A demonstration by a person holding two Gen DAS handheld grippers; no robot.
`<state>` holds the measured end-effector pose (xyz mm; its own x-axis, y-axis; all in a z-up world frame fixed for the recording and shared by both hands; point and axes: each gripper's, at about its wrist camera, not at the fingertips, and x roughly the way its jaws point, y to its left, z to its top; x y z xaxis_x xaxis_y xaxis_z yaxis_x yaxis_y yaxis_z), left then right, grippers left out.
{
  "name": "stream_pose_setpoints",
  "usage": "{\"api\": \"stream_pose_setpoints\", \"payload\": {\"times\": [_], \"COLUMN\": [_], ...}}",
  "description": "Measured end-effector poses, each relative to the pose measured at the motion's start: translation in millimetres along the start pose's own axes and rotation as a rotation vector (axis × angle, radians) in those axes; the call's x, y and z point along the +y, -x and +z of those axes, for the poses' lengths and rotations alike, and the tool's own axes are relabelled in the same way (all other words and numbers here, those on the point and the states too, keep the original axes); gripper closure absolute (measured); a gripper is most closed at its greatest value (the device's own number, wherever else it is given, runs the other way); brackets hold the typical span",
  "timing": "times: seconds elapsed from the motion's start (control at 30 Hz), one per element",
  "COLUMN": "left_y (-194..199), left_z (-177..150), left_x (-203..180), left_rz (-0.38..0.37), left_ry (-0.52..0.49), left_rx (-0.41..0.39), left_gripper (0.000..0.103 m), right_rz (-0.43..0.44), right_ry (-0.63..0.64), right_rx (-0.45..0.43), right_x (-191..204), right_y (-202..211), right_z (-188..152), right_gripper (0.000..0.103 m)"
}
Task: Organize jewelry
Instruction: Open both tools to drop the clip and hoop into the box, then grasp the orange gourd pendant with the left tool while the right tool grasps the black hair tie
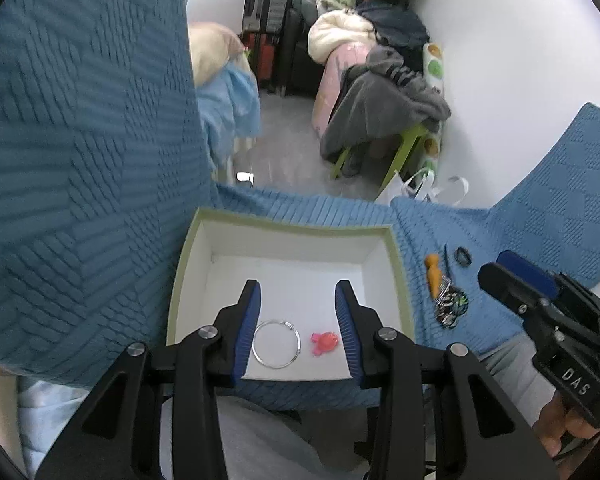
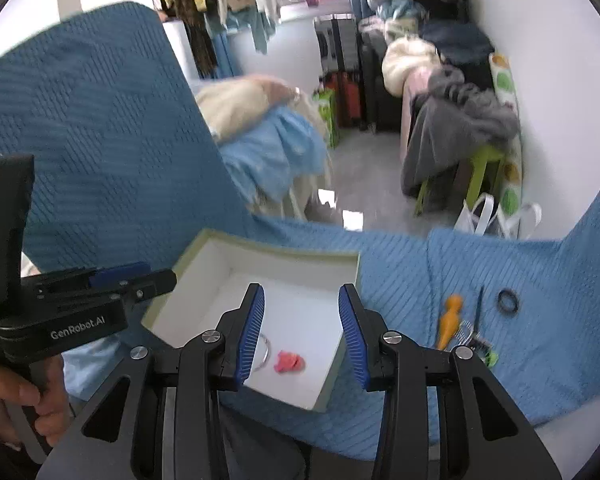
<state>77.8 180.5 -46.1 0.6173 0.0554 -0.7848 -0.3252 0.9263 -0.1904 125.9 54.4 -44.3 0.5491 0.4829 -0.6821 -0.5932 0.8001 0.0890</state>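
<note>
A shallow white box with a pale green rim [image 1: 396, 252] [image 2: 348, 258] lies on a blue knitted blanket. Inside it rest a silver bangle [image 1: 276, 343] [image 2: 266, 352] and a small pink piece [image 1: 323, 342] [image 2: 289, 362]. My left gripper [image 1: 298, 292] hovers above the box, open, nothing between its blue pads. My right gripper [image 2: 302, 296] also hangs over the box, open and empty. To the right of the box on the blanket lie an orange piece [image 1: 433, 276] [image 2: 449, 322], a dark ring [image 1: 463, 257] [image 2: 508, 301], a thin dark pin [image 1: 447, 260] and a patterned piece [image 1: 451, 306].
The blue blanket [image 1: 80, 200] [image 2: 100, 140] rises steeply at left and right. Beyond it lie a grey floor, suitcases [image 1: 266, 4], a green stool [image 1: 408, 140] heaped with clothes, and a white bag [image 2: 488, 216]. A hand [image 2: 40, 400] holds the left gripper's handle.
</note>
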Motion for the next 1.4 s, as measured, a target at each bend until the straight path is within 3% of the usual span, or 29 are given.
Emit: {"api": "stream_pose_setpoints", "payload": {"times": [0.33,0.63,1.4], "left_y": [54,72,37], "left_z": [18,15,-24], "left_x": [-36,-72,-143], "left_rz": [-0.015,-0.062,-0.174], "left_ry": [-0.028,-0.059,-0.057], "left_rx": [-0.129,-0.186,-0.15], "left_gripper": [0.064,0.064,0.064], "right_rz": [-0.018,-0.047,-0.133], "right_ry": [0.014,0.013,0.002], "right_rx": [-0.143,-0.218,-0.24], "right_x": [-15,-39,-111], "right_y": [63,104,132], "right_z": [21,19,-38], "right_gripper": [0.066,0.066,0.066]}}
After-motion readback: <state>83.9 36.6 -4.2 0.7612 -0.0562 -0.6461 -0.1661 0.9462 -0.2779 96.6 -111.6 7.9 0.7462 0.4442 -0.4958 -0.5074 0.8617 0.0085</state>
